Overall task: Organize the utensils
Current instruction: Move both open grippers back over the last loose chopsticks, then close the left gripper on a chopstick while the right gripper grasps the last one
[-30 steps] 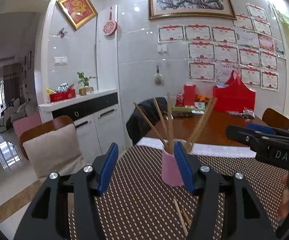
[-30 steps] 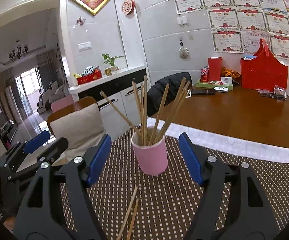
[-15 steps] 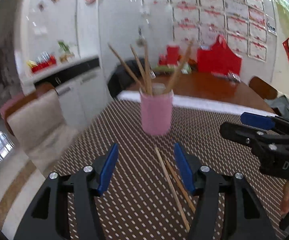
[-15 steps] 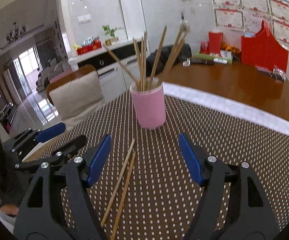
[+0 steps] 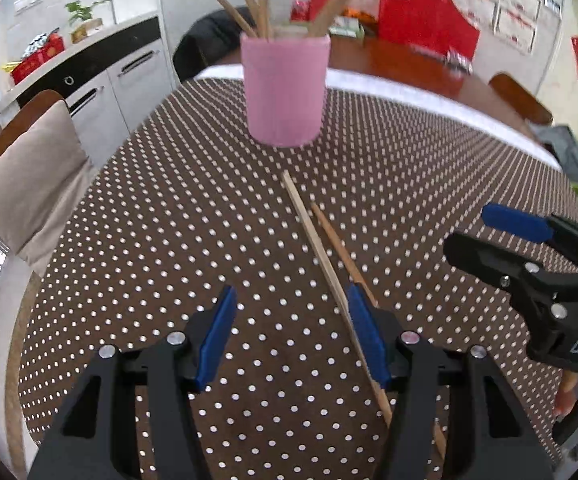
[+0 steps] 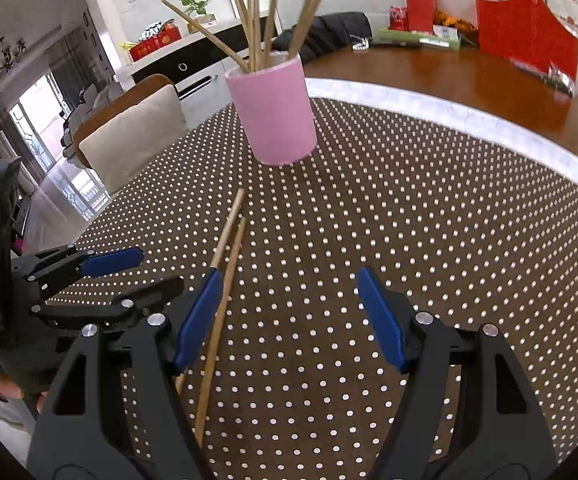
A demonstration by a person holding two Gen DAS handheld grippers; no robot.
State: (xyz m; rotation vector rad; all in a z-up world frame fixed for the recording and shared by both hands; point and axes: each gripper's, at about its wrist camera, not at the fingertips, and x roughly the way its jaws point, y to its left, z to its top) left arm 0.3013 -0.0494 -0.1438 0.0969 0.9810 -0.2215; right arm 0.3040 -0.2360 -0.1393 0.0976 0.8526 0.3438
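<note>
Two grippers hang spread and empty over the dotted mat (image 5: 169,208), and we read this as the approach to a pickup. Our left gripper (image 5: 291,336) has its blue pads wide apart with nothing between them; its right-hand pad sits over the paler chopstick (image 5: 313,236), though we cannot tell from either view whether it touches the stick or hovers above it. Our right gripper (image 6: 289,316) is likewise open, and its left-hand pad overlaps the same pair of sticks from the other side. Both loose sticks, the paler one and the darker chopstick (image 5: 337,240) just beside it, lie flat on the mat, nearly parallel, their far ends pointing toward the pink cup (image 5: 285,88). That cup stands upright farther along the mat and already holds several chopsticks (image 6: 257,20) fanned out above its rim. Judging by this, most of the sorting looks done and these two remain. Next we would need to centre one gripper so a stick lies between its pads rather than under one of them, lower to the mat and close on the thin shaft. We expect trouble from the sticks lying so close: a careless pinch could catch both or roll one away.
</note>
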